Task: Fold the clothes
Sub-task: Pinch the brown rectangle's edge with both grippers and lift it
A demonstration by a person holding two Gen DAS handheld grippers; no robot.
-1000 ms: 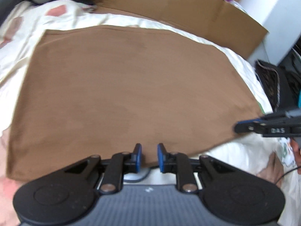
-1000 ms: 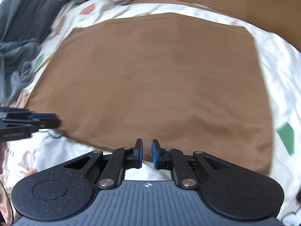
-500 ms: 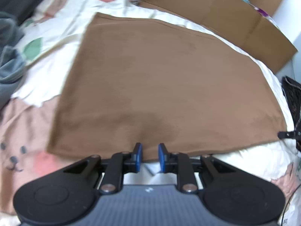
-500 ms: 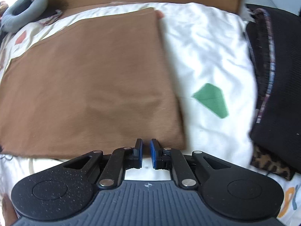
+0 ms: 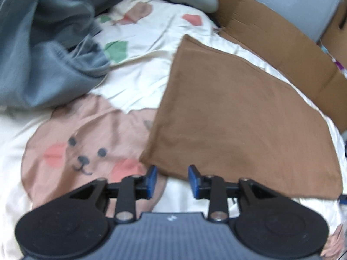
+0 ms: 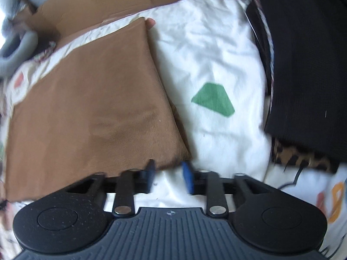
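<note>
While both sets of jaws were opening, the left gripper (image 5: 172,178) sat at the near left corner of the brown cloth (image 5: 238,117) and the right gripper (image 6: 168,176) at the near right corner, nothing pinched yet. It lay flat on the bear-print bedsheet (image 5: 82,151). My worry: grabbing the sheet along with it, or only the top layer, so the fold would drag crooked.

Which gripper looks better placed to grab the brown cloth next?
Neither clearly. The left gripper is at the brown cloth's near left corner, the right gripper at its near right corner, both opening, nothing between them.
</note>
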